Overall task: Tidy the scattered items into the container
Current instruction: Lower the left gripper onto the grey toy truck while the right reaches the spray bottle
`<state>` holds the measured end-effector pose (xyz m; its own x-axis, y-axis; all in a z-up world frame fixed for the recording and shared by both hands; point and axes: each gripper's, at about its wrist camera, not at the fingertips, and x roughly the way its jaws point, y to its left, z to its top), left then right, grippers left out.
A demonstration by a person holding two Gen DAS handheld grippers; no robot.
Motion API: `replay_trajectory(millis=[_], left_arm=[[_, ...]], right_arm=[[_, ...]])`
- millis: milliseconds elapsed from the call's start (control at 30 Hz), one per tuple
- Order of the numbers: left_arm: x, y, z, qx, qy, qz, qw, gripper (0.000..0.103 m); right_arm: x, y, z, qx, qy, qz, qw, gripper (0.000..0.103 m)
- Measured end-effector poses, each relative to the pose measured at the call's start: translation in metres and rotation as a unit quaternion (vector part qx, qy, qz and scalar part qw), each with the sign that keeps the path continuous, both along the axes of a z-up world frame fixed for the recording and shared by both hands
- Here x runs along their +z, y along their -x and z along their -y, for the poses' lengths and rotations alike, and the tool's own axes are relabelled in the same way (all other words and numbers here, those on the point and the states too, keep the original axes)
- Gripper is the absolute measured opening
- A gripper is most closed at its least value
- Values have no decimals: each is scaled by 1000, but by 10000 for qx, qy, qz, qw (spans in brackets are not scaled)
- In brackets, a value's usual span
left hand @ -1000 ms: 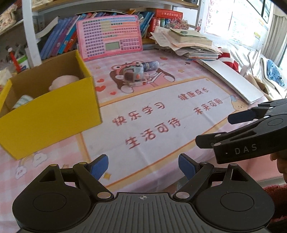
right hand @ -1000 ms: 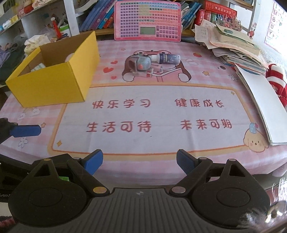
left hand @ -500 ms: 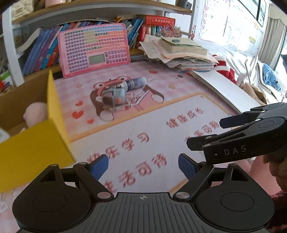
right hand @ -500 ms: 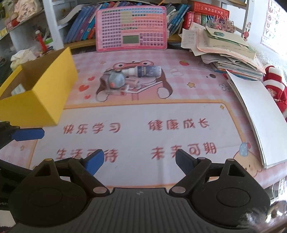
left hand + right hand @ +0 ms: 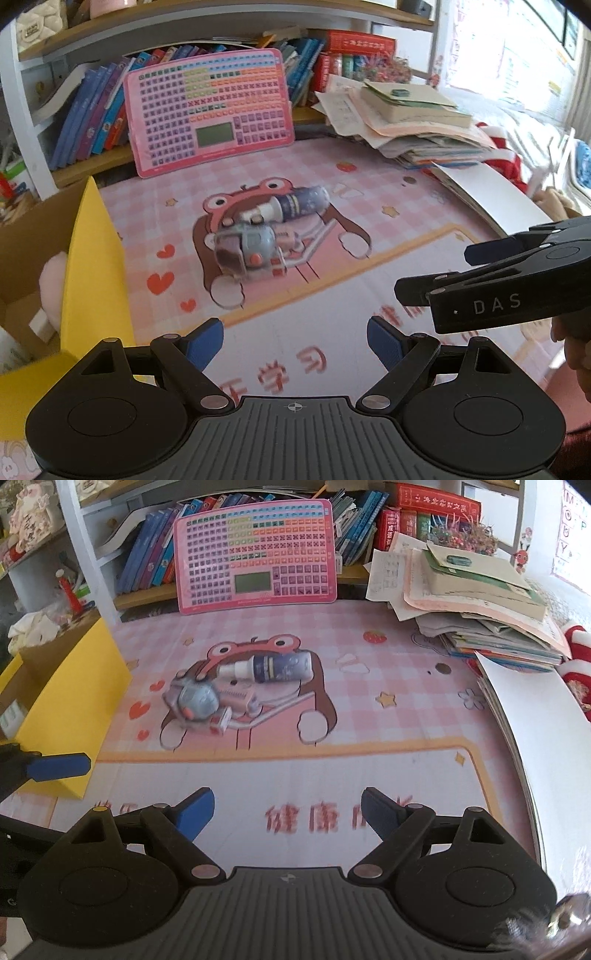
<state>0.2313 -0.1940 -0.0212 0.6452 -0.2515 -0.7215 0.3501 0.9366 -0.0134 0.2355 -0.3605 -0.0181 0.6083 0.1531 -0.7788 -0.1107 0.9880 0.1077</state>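
A grey-blue toy (image 5: pixel 246 248) (image 5: pixel 197 703) lies on the pink desk mat, with a blue-and-white bottle (image 5: pixel 295 206) (image 5: pixel 275 668) on its side just behind it. A yellow cardboard box (image 5: pixel 94 273) (image 5: pixel 70 709) stands at the left and holds a pink plush (image 5: pixel 51 277) and other items. My left gripper (image 5: pixel 295 341) is open and empty, short of the toy. My right gripper (image 5: pixel 286 812) is open and empty, in front of both items; it shows side-on in the left wrist view (image 5: pixel 495 280).
A pink toy keyboard (image 5: pixel 255 554) leans on a bookshelf at the back. A stack of books and papers (image 5: pixel 480 602) and a white board (image 5: pixel 543 716) fill the right side. The mat's printed middle lies between grippers and items.
Both grippers have moved forward toward the toy and bottle, which now look larger. The yellow box has slid to the left edge of both views. Both stay open.
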Motion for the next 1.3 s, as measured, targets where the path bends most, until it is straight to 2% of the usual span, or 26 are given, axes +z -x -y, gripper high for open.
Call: replay_trajectory(millis=[333, 533, 633, 767, 1000, 1167, 1300], left_arm=[[-5, -49, 10, 705, -121, 17, 9974, 87], [-12, -76, 16, 963, -169, 84, 9952, 86], [-15, -88, 18, 1028, -155, 122, 9945, 80], [-24, -105, 18, 1187, -104, 96, 9928, 78], [-36, -121, 16, 1294, -82, -54, 9915, 75], [-44, -129, 15, 1299, -82, -156, 9914, 74], [-50, -134, 16, 1281, -112, -270, 9913, 70]], right_arm=[[-8, -59, 11, 339, -169, 35, 9993, 87], [-18, -104, 11, 509, -243, 2, 9984, 87], [-23, -127, 8, 599, -295, -53, 9978, 87], [-29, -156, 0, 849, -291, -131, 9959, 87], [-46, -194, -13, 1370, -45, -303, 9901, 87], [-56, -208, -23, 1841, 202, -424, 9818, 86], [-63, -218, -31, 2107, 485, -407, 9755, 86]])
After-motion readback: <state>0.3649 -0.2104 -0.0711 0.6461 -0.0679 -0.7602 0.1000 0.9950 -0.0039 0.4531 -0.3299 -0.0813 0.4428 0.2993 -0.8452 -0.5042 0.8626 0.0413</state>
